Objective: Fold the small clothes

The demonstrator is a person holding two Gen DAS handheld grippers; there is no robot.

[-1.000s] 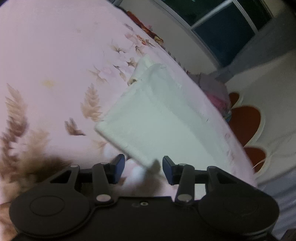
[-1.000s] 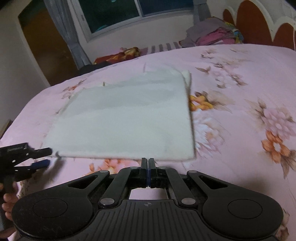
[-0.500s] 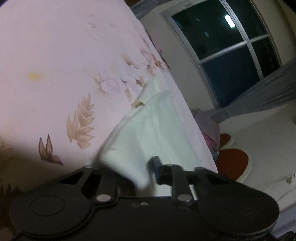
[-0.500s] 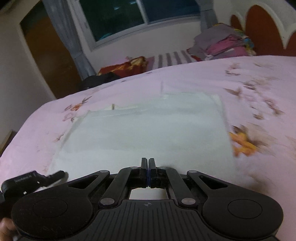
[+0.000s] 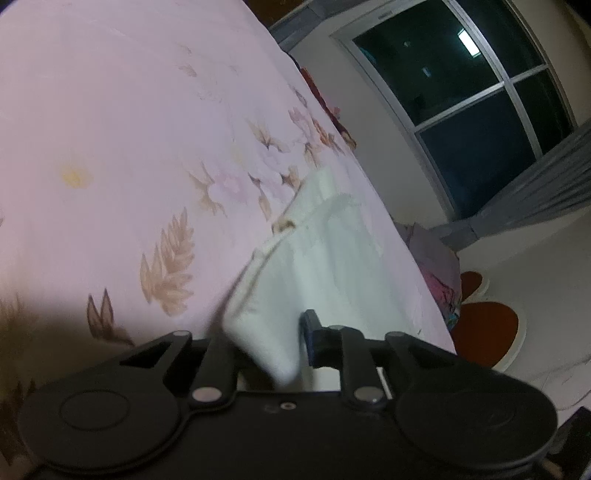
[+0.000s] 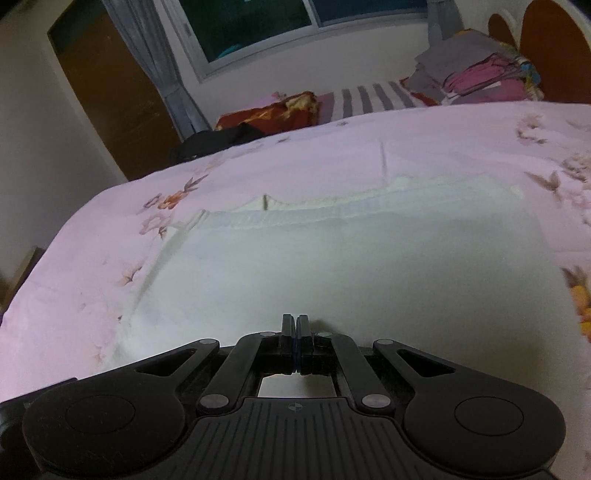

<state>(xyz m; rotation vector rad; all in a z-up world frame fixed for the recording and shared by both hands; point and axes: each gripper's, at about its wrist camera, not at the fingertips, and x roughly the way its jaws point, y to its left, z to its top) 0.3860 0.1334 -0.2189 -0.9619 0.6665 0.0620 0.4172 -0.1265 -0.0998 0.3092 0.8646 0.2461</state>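
A white garment (image 6: 351,258) lies spread on the pink floral bedsheet (image 6: 92,277). In the right wrist view its near edge runs into my right gripper (image 6: 294,325), whose fingers are pressed together on that edge. In the left wrist view a corner of the same white garment (image 5: 325,258) hangs between the fingers of my left gripper (image 5: 273,343). The cloth covers the left finger; the right fingertip (image 5: 310,325) shows beside the cloth. I cannot see whether the left jaws are pinching it.
A stack of folded clothes (image 6: 476,74) sits at the far right by the red headboard (image 6: 550,44). A red cloth (image 6: 273,110) and a dark item (image 6: 214,142) lie at the far bed edge under the window (image 6: 258,22).
Both grippers moved forward and low over the bed, carrying the garment's near edge toward its far edge. The left gripper's fingers, wide open earlier, now have the corner between them.
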